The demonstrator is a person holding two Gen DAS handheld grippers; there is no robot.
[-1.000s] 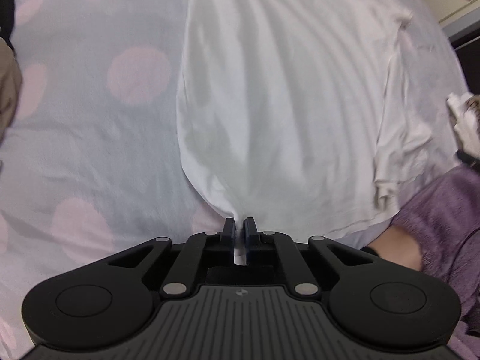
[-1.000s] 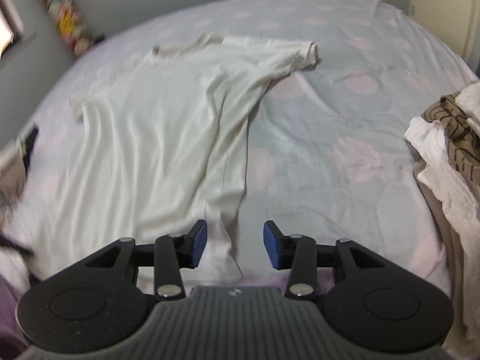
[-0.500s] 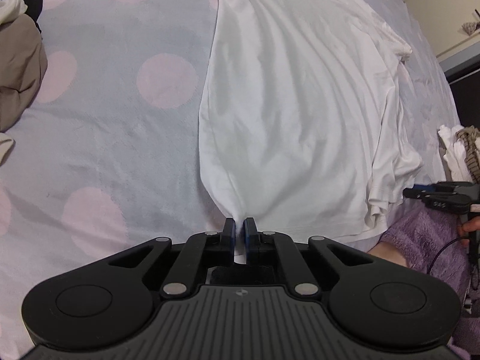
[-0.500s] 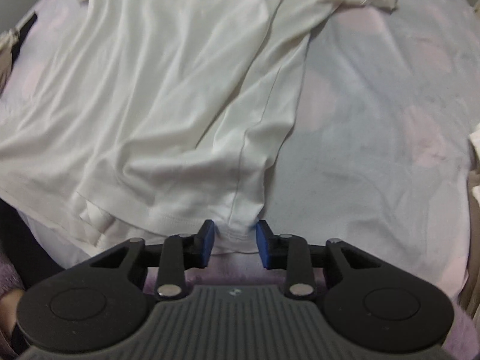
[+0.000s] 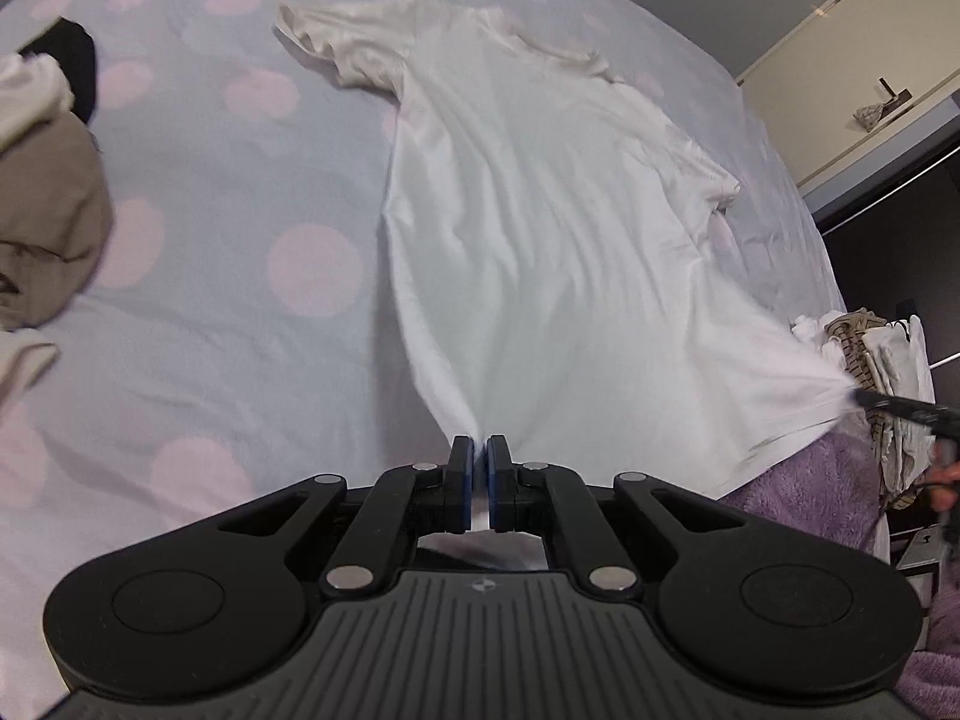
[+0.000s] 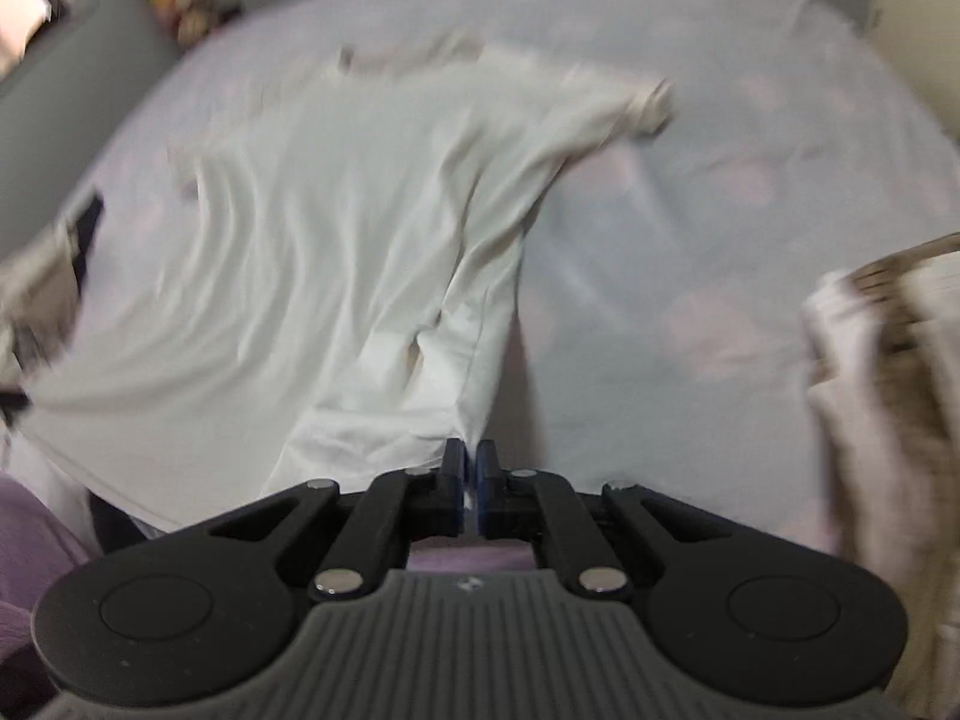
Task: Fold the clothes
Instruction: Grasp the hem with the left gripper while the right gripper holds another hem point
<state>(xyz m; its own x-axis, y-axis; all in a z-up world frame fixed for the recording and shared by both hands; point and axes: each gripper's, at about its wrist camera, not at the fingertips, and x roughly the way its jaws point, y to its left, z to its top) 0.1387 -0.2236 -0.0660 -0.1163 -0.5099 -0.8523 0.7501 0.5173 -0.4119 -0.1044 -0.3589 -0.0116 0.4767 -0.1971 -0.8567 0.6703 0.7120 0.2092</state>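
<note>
A white T-shirt lies spread on a pale bed sheet with pink dots, collar and sleeves at the far end. My left gripper is shut on one hem corner of the shirt, which pulls up into a peak at the jaws. My right gripper is shut on the other hem corner of the T-shirt. In the left wrist view the right gripper shows at the far right with the cloth stretched toward it. The hem between both grippers is lifted off the bed.
A pile of beige and black clothes lies at the bed's left side. Another heap of white and striped clothes sits at the right. Purple fleece covers the person near the bed's near edge. A cream cabinet stands beyond the bed.
The right gripper closed from open onto the shirt's hem corner. Both grippers rose, lifting the hem and stretching it between them; more of the bed and shirt has come into view.
</note>
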